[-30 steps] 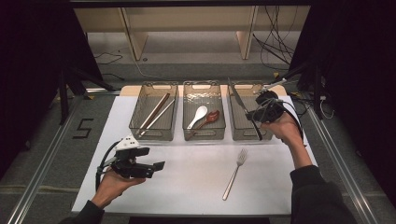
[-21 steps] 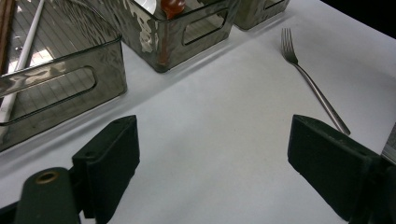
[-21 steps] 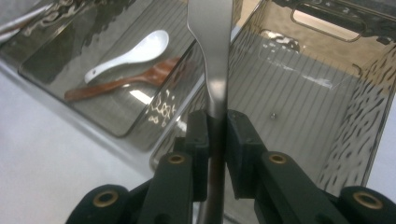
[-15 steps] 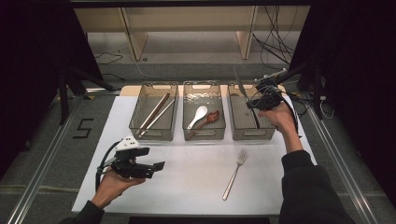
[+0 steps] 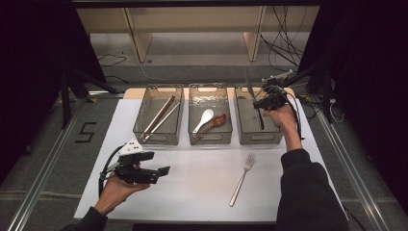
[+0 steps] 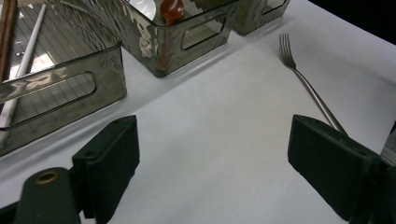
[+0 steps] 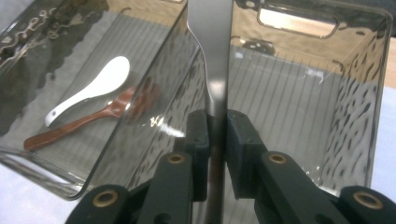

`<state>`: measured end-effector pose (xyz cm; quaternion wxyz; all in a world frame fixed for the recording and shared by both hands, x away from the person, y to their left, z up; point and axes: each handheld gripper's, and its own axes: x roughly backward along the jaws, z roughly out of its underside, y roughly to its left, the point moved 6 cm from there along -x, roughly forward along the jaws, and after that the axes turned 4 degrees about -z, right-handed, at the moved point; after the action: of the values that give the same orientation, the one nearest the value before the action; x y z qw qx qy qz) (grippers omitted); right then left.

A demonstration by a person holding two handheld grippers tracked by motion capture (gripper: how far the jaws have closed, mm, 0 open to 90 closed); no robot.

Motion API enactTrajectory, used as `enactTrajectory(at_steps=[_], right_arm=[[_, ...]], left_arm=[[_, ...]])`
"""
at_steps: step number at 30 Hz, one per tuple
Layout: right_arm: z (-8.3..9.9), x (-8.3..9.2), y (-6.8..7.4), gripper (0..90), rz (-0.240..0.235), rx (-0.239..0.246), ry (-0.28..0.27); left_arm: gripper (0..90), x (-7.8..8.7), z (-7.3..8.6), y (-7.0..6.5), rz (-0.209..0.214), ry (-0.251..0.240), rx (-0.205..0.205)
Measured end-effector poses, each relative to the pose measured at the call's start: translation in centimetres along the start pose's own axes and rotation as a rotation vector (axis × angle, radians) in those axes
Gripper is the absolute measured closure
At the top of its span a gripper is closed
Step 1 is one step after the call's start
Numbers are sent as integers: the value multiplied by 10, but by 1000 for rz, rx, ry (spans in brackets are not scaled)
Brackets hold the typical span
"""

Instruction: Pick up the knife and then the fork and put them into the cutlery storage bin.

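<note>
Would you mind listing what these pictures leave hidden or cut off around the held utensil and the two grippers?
- Flat silver metal utensil: right gripper view, its upper end cut by the top edge, so knife or not cannot be told.
- Right gripper: shut on that utensil; the jaws hide the lower handle.
- Slim silver fork: left gripper view, handle end hidden behind a black jaw.
- Left gripper: high view, too small to show pad detail.

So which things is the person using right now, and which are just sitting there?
In use: right gripper, metal utensil clamped in it, right bin beneath.
Just lying about: fork, chopsticks, white spoon, brown spoon, open left gripper.
</note>
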<state>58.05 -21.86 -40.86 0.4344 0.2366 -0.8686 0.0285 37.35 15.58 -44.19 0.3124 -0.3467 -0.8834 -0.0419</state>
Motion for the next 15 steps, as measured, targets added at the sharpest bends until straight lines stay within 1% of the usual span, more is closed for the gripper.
enactTrajectory(at_steps=[1,5,11,15], right_arm=[[1,-2,-1,805,3,-8,3],[3,-8,-2,805,13,-15,21],[6,-14,-3,804,17,-32,35],[9,-18,-3,804,16,-36,45]], left_arm=[[163,0,0,0,-2,-2,0],[163,1,-1,1,-3,-17,2],[163,2,-1,0,-4,-11,-6],[163,2,-1,0,-5,-17,3]])
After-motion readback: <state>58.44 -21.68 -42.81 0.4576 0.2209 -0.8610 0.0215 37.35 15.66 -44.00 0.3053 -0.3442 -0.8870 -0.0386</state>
